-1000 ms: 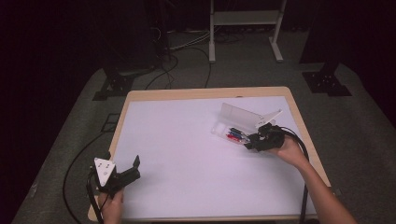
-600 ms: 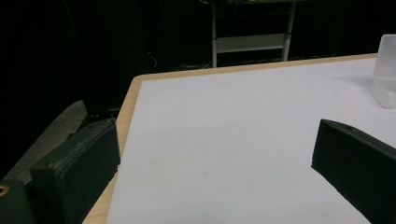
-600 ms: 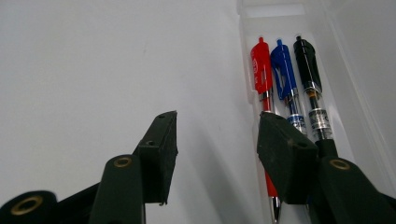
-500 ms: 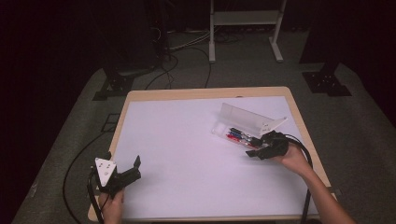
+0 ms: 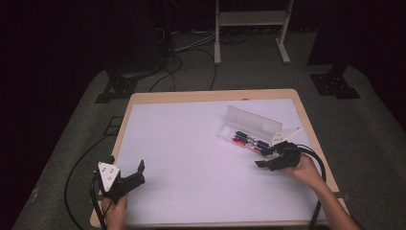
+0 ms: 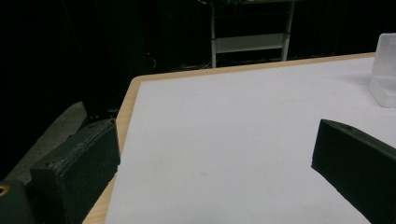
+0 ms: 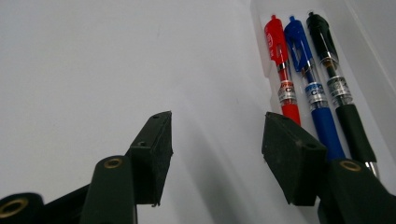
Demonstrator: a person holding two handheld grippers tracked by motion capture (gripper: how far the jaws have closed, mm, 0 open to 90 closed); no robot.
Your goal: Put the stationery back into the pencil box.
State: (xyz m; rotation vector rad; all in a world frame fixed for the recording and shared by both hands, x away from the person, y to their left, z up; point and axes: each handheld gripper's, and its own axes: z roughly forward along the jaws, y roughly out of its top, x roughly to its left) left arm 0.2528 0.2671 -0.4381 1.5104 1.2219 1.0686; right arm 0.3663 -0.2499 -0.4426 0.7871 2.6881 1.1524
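Pens [image 7: 308, 84]: red, blue, black in right gripper view.

Right gripper [image 5: 266, 158], jaws apart, sits just beside the open pen case [image 5: 249, 128].

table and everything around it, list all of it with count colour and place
pen case: 1, clear, lid open, right half of the table
pens: 3, red, blue, black, side by side in the case
table: 1, white top, wood edge, centre
stand: 1, white-grey, on the floor beyond the table
cables: several, dark, floor behind the table
left gripper: 1, black, open, near left corner
right gripper: 1, black, open, just short of the pens
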